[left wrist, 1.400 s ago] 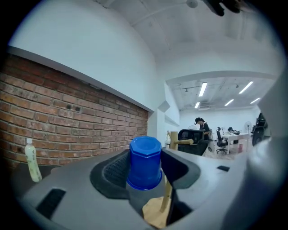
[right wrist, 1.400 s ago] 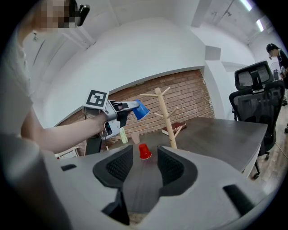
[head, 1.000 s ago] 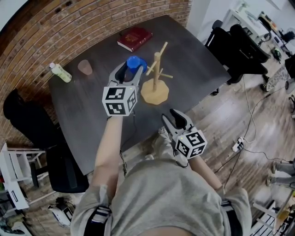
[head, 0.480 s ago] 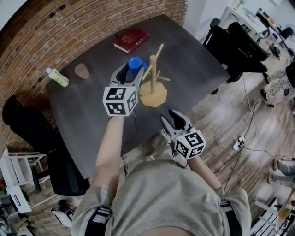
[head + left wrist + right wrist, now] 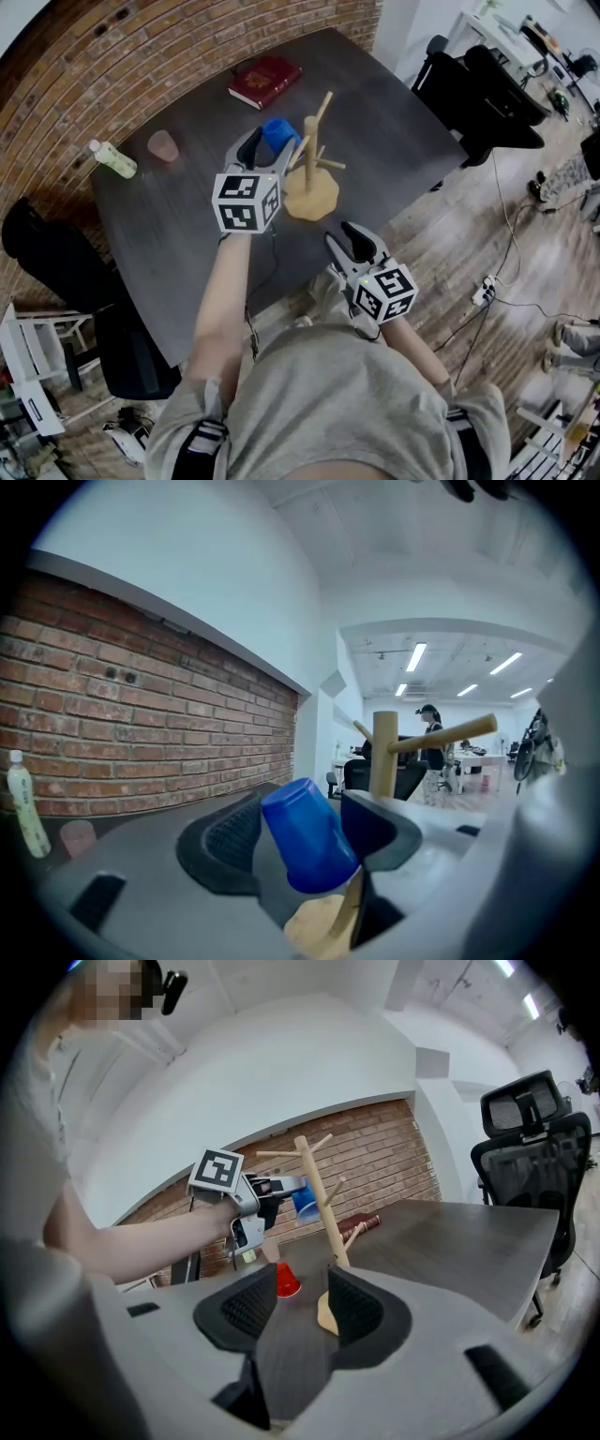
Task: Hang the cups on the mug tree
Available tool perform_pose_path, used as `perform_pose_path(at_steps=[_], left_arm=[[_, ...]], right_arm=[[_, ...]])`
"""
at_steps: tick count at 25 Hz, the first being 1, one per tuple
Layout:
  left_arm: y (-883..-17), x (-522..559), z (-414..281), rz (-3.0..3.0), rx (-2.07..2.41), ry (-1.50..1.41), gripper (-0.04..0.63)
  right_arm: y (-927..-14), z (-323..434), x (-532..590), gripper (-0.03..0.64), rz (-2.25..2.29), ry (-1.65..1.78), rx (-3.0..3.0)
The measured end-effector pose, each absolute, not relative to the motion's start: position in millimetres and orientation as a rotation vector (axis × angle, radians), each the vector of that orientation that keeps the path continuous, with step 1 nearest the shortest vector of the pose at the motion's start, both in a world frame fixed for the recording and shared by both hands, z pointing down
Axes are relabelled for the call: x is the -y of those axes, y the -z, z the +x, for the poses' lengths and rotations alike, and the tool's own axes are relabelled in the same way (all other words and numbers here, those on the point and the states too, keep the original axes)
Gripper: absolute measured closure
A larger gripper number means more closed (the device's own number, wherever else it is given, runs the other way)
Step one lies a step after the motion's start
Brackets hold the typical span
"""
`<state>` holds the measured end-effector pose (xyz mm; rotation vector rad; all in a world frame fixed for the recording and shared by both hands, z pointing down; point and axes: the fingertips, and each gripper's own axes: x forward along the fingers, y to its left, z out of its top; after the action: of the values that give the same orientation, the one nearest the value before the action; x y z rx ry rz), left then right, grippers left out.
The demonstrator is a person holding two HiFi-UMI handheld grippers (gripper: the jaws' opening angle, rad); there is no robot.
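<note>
**Blue cup at the mug tree, left claw spreading**

Blue cup [image 5: 307, 834] hangs tilted, base up, between the jaws of your left gripper [image 5: 267, 146]. Those jaws have just been opening and stand wide around it. A peg of the mug tree [image 5: 312, 183], at the head view's centre, shows just under its rim. Your right gripper [image 5: 344, 236], lower right, has its jaws apart with nothing in them.

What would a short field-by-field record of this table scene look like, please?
Left claw: jaws have just been opening; blue cup between them, tilted over a mug tree peg
Right claw: open, empty, apart from the tree
Unhung: pink cup on the table, beside the bottle
Also there: red book
</note>
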<state>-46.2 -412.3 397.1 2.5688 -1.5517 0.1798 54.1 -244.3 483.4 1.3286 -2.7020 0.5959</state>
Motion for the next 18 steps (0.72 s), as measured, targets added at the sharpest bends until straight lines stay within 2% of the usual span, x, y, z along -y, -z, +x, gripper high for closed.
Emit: perform_pose_path(at_steps=[18], left_arm=[[-411,391,-78,2.486,1.596,-0.144,0.344]], right_arm=[[-482,35,250,0.445,1.262,-0.553,2.721]])
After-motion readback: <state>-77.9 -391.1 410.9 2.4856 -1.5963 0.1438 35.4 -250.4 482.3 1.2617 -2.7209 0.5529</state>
